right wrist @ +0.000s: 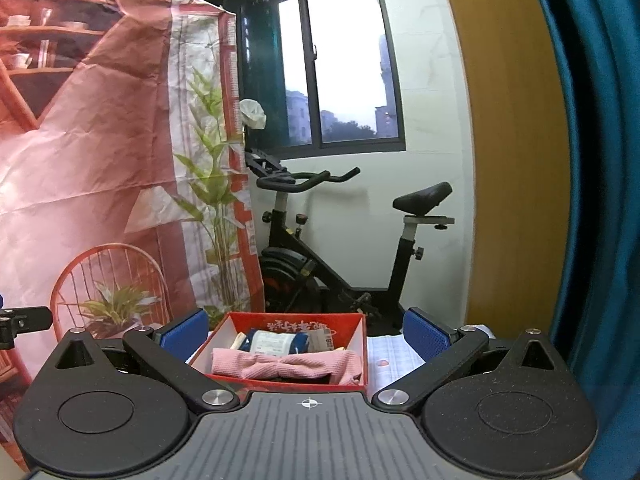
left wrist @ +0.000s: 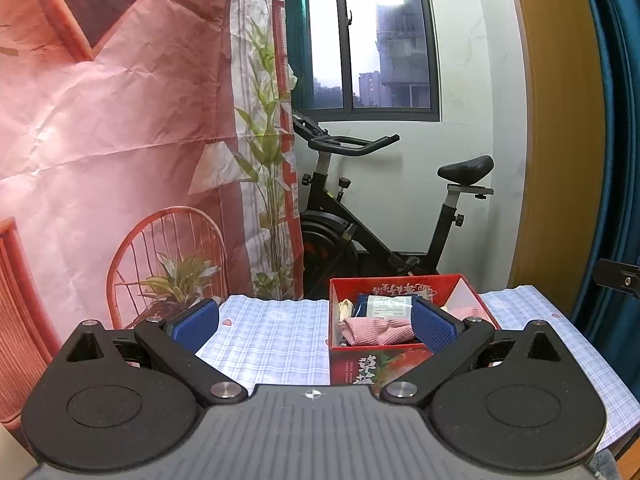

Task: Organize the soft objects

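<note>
The pink cloth lies crumpled inside the red box, low and right of centre in the left wrist view, on top of the other things packed there. Behind it in the box sits a blue packet with a white label. The box stands on a table covered with a blue checked cloth.

The left gripper is spread wide and holds nothing. Its left pad hangs over the bare checked cloth at lower left, and its right pad overlaps the right part of the box in the picture, so the pink cloth appears between the fingers, close to the right one. Whether that pad touches the box cannot be told.

In the right wrist view the pink cloth stretches along the near side of the box, at lower centre. The right gripper is also wide open and empty, its blue pads flanking the box on either side.

An exercise bike stands behind the table, under the window.
</note>
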The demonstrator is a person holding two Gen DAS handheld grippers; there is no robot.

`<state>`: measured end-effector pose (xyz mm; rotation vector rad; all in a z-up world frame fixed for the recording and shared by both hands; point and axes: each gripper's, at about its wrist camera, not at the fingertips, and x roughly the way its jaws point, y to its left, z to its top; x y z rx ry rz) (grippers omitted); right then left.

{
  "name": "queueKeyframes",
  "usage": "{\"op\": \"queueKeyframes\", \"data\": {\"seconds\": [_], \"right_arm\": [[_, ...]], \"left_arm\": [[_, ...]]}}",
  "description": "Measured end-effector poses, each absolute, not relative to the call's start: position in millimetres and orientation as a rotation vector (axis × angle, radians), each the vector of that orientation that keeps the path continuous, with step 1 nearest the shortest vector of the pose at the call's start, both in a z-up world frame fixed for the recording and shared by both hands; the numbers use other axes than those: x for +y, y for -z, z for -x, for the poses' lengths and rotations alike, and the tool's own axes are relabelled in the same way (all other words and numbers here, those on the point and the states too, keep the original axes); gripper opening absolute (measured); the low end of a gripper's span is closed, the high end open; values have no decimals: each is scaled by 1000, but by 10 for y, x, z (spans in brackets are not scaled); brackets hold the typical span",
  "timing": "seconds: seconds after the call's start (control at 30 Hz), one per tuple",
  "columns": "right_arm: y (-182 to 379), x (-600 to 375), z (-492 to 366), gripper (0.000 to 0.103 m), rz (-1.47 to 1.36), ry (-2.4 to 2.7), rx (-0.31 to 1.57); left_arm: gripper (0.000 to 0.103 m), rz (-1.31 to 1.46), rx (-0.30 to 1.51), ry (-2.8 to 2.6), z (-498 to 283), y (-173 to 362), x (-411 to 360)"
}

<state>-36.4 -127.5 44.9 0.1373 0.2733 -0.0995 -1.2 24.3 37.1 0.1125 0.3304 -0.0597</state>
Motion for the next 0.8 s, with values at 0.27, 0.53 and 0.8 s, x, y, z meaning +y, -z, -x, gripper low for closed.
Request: {"op": "queueKeyframes", "data": {"seconds": [0.27, 0.53, 0.8], "right_arm": [[-438, -1315, 373, 103, -143, 102, 276], [-439, -1346, 380, 103, -146, 107, 275], [-437, -1343, 381, 103, -146, 107, 276]], "left_arm": [[103, -108, 332, 55, 15, -374, 244], [103, -108, 336, 53, 2, -378, 254], [103, -106, 338, 52, 5, -378, 246]]}}
